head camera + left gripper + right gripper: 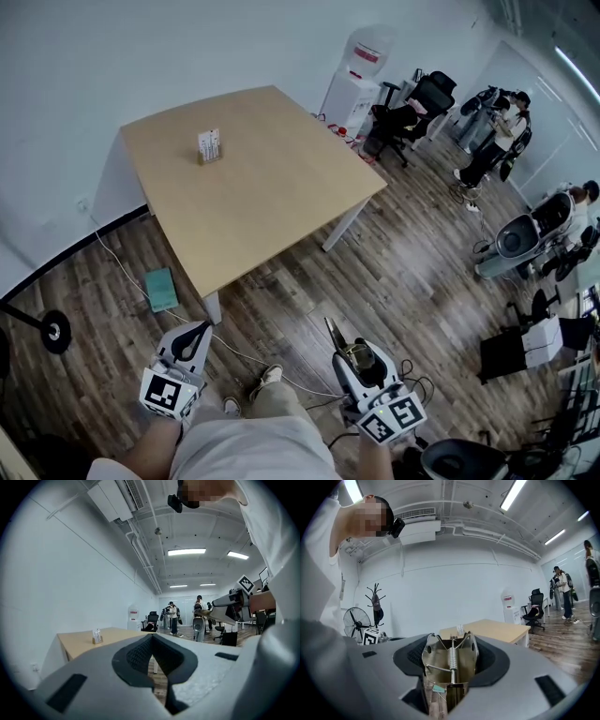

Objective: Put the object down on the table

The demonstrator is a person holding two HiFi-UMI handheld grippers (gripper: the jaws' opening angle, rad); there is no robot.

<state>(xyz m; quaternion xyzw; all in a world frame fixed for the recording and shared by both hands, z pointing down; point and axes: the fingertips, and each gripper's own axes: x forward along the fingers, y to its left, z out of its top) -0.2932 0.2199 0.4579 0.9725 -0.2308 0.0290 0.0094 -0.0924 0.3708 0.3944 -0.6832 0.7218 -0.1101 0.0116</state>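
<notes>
From the head view, the wooden table (281, 187) lies well ahead of your right gripper (349, 349), with bare floor between, so the put-down is not yet in reach. As I judge it, the danger is letting go early: a spring trap (359, 356) released out here would fall to the floor. Another risk is a hard landing on the table, which could jar the spring (it looks like a mousetrap). The small card stand (209, 145) sits at the far side, so aim for the near half. Your left gripper (194, 336) hangs low beside you.

In the left gripper view, the left gripper (152, 641) has its jaws together with nothing between them, and the table (79, 641) is ahead to its left.

In the right gripper view, the right gripper (451, 654) stands wide, clamped on the spring trap (451, 660) by its wooden base. The coil and brass plates point forward at the table (497, 630).
</notes>
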